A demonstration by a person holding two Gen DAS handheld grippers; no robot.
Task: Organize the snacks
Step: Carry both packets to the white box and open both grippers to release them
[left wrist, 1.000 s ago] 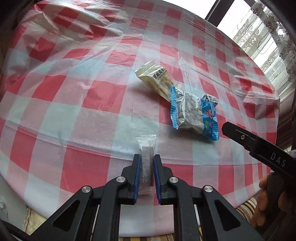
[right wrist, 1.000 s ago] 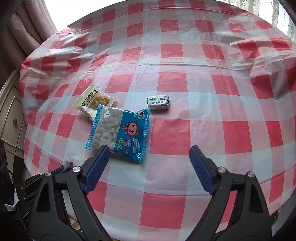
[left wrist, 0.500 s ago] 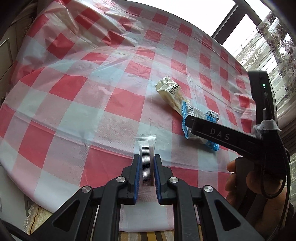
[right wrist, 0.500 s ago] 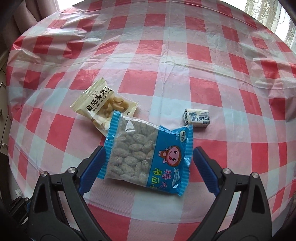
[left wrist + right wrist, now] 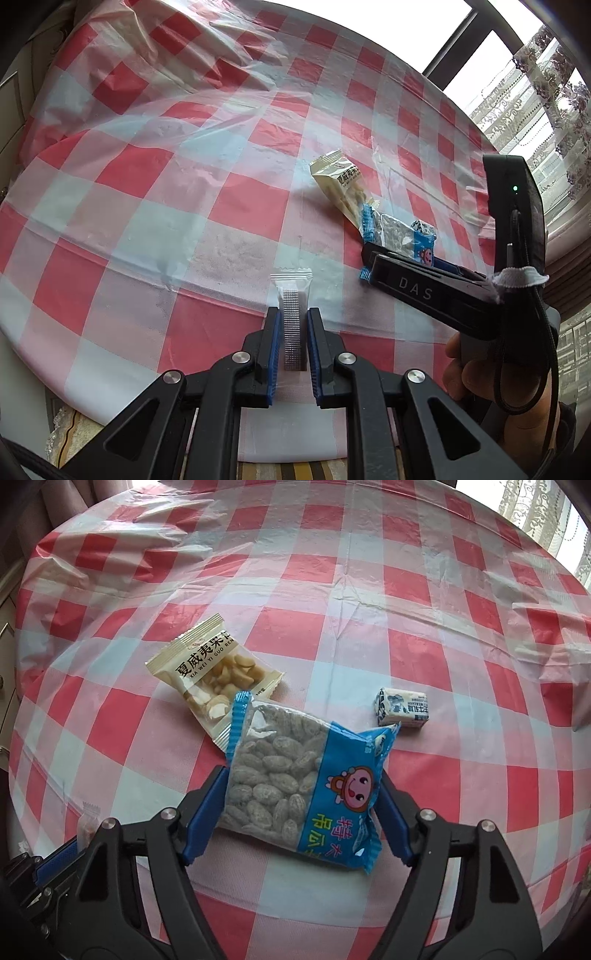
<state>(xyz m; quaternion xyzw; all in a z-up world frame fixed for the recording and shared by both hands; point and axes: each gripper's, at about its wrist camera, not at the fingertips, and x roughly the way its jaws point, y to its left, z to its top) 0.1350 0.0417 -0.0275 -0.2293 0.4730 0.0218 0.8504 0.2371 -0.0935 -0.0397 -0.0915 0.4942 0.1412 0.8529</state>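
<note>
- Moved since the earlier frames: the right hand-held gripper [image 5: 301,805] has advanced over the counter [image 5: 369,635] and now brackets the blue packet [image 5: 303,786], which a second ago lay ahead of its fingertips; the left hand-held gripper [image 5: 291,339] has kept its grip throughout.
- Blue packet: clear front filled with grey, dusted oval pieces, blue panel with a cartoon face. It lies flat between the right gripper's blue pads, both pads at its side edges, the jaws still wide; whether they press the packet is hard to judge from the wrist view.
- Cream packet [image 5: 216,674]: window showing pale nut pieces, Chinese lettering on the band. It lies behind the blue packet, one corner tucked under that packet's crimped edge.
- Small wrapped candy [image 5: 402,710]: white and blue wrapper, alone on the checked cloth, right of the blue packet and apart from it.
- Slim clear sachet [image 5: 293,317]: holds a dark ribbed bar. It is pinched edge-on between the left gripper's closed pads, above the near counter edge.
</note>
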